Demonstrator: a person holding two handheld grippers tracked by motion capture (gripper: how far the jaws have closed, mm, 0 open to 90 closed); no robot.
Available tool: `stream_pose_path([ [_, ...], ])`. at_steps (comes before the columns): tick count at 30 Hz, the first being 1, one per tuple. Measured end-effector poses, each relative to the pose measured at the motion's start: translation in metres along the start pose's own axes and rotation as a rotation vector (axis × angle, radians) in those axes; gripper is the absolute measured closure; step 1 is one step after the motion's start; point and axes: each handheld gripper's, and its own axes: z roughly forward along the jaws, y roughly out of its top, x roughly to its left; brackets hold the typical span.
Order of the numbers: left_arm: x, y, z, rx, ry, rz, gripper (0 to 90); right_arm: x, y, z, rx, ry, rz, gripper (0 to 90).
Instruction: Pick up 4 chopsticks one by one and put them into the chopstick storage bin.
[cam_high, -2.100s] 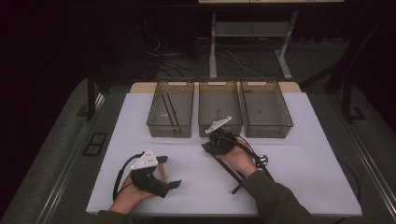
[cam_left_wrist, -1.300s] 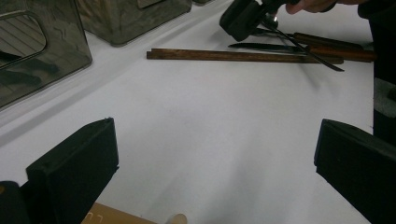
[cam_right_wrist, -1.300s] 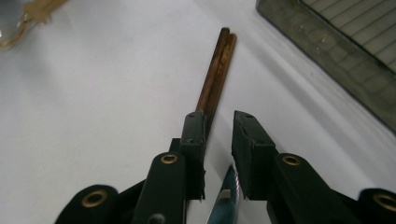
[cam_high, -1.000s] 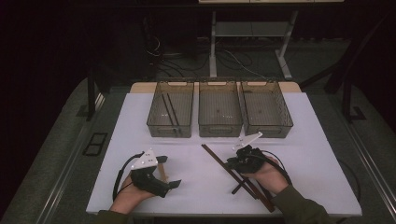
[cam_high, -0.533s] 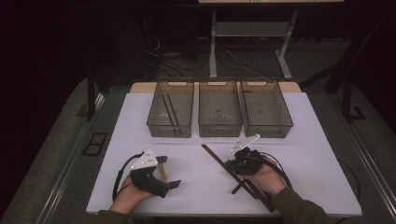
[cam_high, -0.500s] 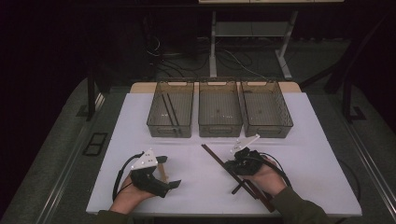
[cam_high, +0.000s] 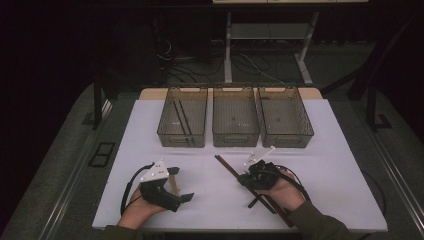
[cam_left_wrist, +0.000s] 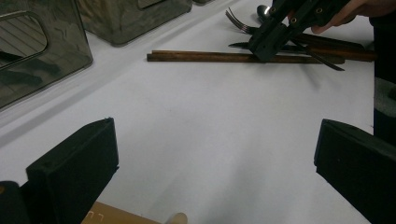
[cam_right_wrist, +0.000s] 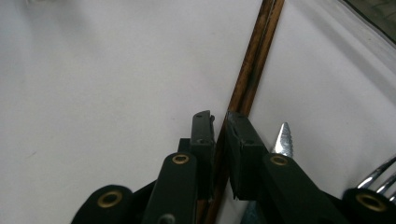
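The right gripper (cam_right_wrist: 219, 123) has its jaws squeezed narrow around the two brown chopsticks (cam_right_wrist: 254, 60) on the desk (cam_high: 200, 215), so one stick could slip out when lifted.

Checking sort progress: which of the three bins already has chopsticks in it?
The left bin: two dark chopsticks lie along its floor. The other two hold none.

We took it for a lab or test room: a white table (cam_high: 150, 125) stood in a dark space, cables (cam_high: 250, 62) trailed over the grey floor (cam_high: 60, 165) beyond, and what looked like a metal stand (cam_high: 270, 35) rose behind three clear bins (cam_high: 235, 117).
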Motion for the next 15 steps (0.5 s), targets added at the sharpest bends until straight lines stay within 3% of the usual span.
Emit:
stream_pose_path([
  [15,0.0,0.0004,0.0009,0.0,-0.003,0.005,0.0,0.0078,0.0002,0.0072,0.02,-0.023,-0.047,80.9],
])
